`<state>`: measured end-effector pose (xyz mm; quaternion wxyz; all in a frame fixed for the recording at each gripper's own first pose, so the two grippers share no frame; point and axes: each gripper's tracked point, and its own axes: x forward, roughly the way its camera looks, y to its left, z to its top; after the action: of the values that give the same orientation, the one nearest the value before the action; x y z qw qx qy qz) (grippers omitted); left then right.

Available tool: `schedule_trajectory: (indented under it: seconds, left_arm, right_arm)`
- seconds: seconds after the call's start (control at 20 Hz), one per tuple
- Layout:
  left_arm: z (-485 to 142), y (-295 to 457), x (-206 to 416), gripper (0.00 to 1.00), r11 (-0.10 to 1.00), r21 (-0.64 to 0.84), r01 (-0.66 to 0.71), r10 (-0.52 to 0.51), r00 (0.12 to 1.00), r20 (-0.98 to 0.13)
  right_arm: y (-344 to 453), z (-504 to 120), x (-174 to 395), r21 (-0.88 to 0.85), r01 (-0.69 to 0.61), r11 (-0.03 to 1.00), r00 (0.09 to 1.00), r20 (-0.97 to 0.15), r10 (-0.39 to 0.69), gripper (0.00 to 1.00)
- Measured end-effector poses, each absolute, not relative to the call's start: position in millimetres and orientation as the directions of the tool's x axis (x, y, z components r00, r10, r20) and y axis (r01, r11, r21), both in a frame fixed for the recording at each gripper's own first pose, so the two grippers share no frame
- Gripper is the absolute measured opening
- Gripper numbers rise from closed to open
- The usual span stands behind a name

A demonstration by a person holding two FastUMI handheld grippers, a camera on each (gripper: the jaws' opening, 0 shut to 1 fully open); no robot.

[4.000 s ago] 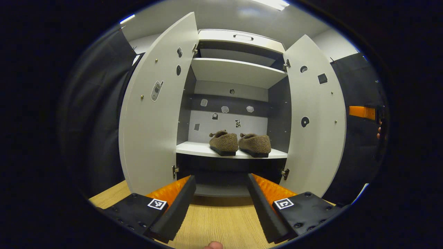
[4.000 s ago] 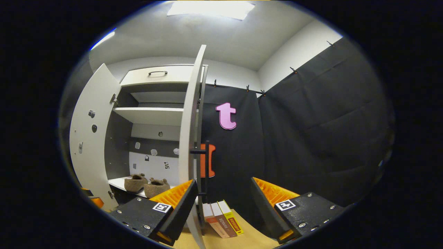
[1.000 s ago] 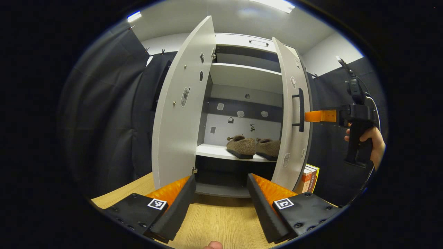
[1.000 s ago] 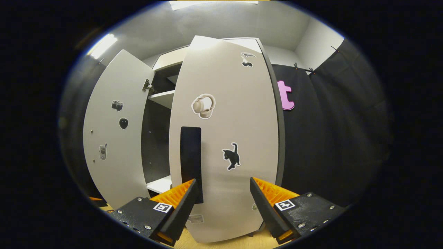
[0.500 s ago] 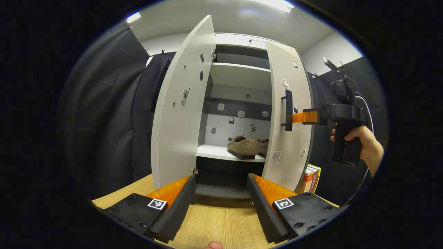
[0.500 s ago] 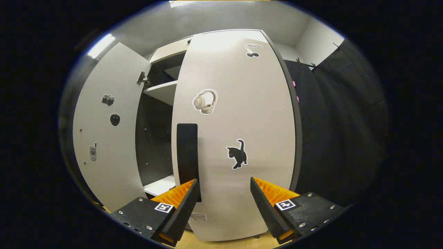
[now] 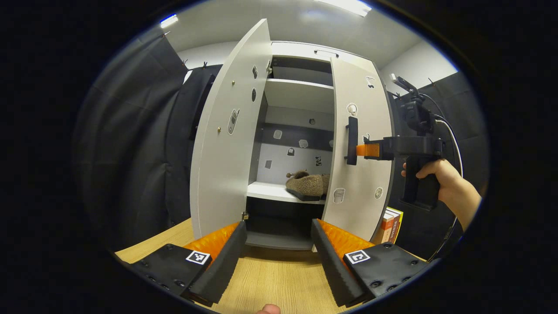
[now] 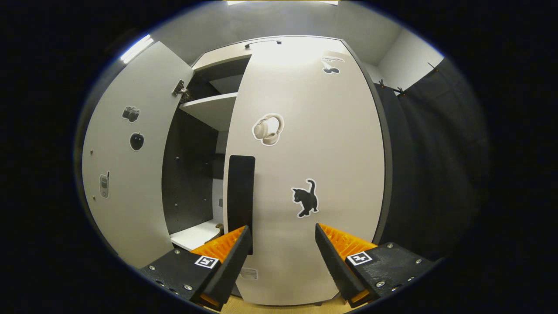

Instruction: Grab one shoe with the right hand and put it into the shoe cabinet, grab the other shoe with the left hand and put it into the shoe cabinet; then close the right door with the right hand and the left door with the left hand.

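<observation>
Left gripper view faces the shoe cabinet (image 7: pixel 301 131) from farther back — right gripper view sits close against its right door (image 8: pixel 314 152).

Shoes (image 7: pixel 306 185) inside cabinet (image 7: pixel 301 93)

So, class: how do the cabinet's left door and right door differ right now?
The left door stands wide open; the right door is swung most of the way shut. The left door shows its inner face, the right door its outer face with a black handle. The right claw reaches the right door; nothing touches the left. Both are pale grey with stickers.
</observation>
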<state>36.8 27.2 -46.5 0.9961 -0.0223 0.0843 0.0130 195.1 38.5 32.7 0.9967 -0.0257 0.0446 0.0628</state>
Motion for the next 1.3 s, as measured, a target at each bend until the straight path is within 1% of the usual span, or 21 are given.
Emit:
schedule_trajectory:
  seconds: [0.15, 0.25, 0.4, 0.45, 0.55, 0.6, 0.65, 0.7, 0.8, 0.9, 1.0, 1.2, 1.25, 1.3]
  left_arm:
    - [-43.8, 30.2, 36.7, 0.96, 0.999, -0.041, -0.033, 0.026, 0.986, -0.167]
    - [-41.7, 31.1, 35.7, 0.99, 0.998, -0.041, -0.036, 0.029, 0.986, -0.164]
    - [-40.2, 30.3, 35.1, 0.99, 0.998, -0.048, -0.039, 0.030, 0.985, -0.170]
    - [-40.7, 28.2, 35.0, 0.97, 0.998, -0.059, -0.033, 0.022, 0.984, -0.176]
    - [-40.2, 23.6, 35.5, 0.96, 0.997, -0.078, -0.023, 0.008, 0.984, -0.178]
    - [-40.3, 22.5, 35.2, 0.99, 0.996, -0.083, -0.021, 0.006, 0.984, -0.180]
    - [-39.4, 22.2, 35.5, 0.99, 0.996, -0.085, -0.021, 0.006, 0.984, -0.178]
    - [-37.8, 20.8, 35.6, 0.96, 0.996, -0.087, -0.020, 0.004, 0.985, -0.173]
    - [-35.5, 21.2, 36.4, 0.97, 0.996, -0.083, -0.022, 0.008, 0.986, -0.165]
    - [-34.6, 20.2, 37.8, 0.96, 0.996, -0.085, -0.023, 0.008, 0.986, -0.169]
    - [-31.1, 20.7, 38.8, 0.97, 0.994, -0.102, -0.027, 0.010, 0.987, -0.162]
    - [-3.0, 38.4, 35.9, 0.96, 0.982, -0.176, -0.070, 0.051, 0.993, -0.110]
    - [8.6, 51.7, 34.5, 0.97, 0.980, -0.175, -0.096, 0.081, 0.993, -0.091]
    - [20.1, 67.6, 34.7, 0.94, 0.980, -0.155, -0.127, 0.116, 0.990, -0.076]
  right_arm:
    - [35.2, 33.2, 191.6, -0.034, -0.120, 0.992, 0.988, -0.102, 0.116, 0.91]
    - [33.0, 38.4, 181.3, -0.016, -0.124, 0.992, 0.989, -0.086, 0.122, 0.92]
    - [24.0, 44.8, 152.9, -0.018, -0.122, 0.992, 0.991, -0.054, 0.121, 0.92]
    - [19.3, 43.8, 142.8, -0.025, -0.118, 0.993, 0.992, -0.055, 0.116, 0.92]
    - [11.9, 39.4, 123.1, -0.023, -0.111, 0.994, 0.992, -0.069, 0.110, 0.92]
    - [8.0, 37.2, 113.9, -0.013, -0.106, 0.994, 0.992, -0.070, 0.105, 0.92]
    - [3.4, 35.2, 105.0, -0.004, -0.098, 0.995, 0.993, -0.072, 0.097, 0.92]
    - [-1.8, 32.5, 95.9, 0.002, -0.086, 0.996, 0.994, -0.069, 0.086, 0.92]
    - [-12.5, 25.4, 77.6, 0.001, -0.055, 0.998, 0.996, -0.065, 0.055, 0.92]
    - [-19.5, 9.9, 58.3, -0.007, -0.033, 0.999, 0.996, -0.089, 0.032, 0.92]
    - [-21.3, -2.4, 42.2, -0.011, -0.028, 1.000, 0.995, -0.101, 0.026, 0.92]
    - [-15.2, -19.3, 17.0, 0.006, -0.050, 0.999, 0.995, -0.082, 0.051, 0.92]
    - [-14.2, -24.3, 12.1, 0.007, -0.051, 0.999, 0.995, -0.085, 0.051, 0.92]
    - [-13.2, -29.4, 8.0, 0.009, -0.050, 0.999, 0.994, -0.094, 0.050, 0.92]
